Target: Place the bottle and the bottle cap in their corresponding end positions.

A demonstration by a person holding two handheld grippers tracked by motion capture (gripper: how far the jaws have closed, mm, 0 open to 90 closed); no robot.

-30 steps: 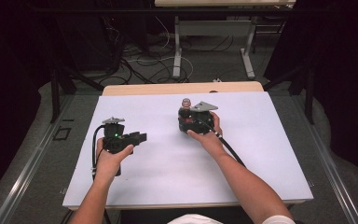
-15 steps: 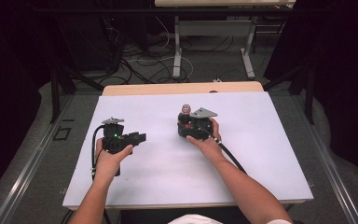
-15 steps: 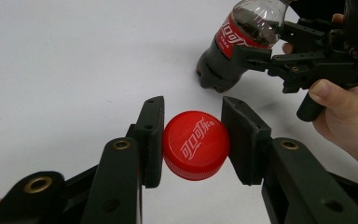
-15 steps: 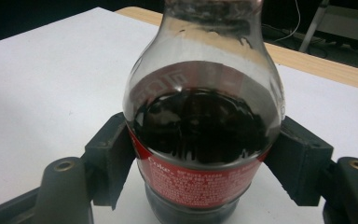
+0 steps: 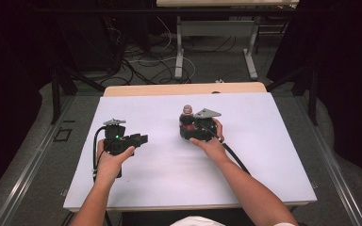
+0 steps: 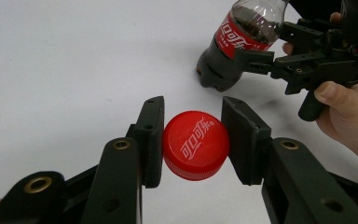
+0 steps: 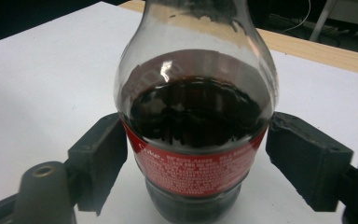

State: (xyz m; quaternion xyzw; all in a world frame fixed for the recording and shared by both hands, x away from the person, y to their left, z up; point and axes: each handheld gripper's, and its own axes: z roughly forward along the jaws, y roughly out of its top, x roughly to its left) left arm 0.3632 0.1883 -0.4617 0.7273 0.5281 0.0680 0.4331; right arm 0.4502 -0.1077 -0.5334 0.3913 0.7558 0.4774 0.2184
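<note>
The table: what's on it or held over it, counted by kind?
Cola bottle: 1
Red bottle cap: 1
Hand-held grippers: 2, left gripper and right gripper
Total: 4

Cola bottle (image 5: 187, 123) stands upright on the table (image 5: 264, 141), just behind mid-surface, between the right gripper's (image 5: 191, 129) jaws. Bottle cap (image 6: 195, 143) sits between the left gripper's (image 5: 141, 140) jaws, nearer the left edge, well apart from the bottle.

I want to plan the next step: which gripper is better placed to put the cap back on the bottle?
Left: the left gripper already clamps the cap. The right gripper's jaws have just been opening around the bottle.
</note>
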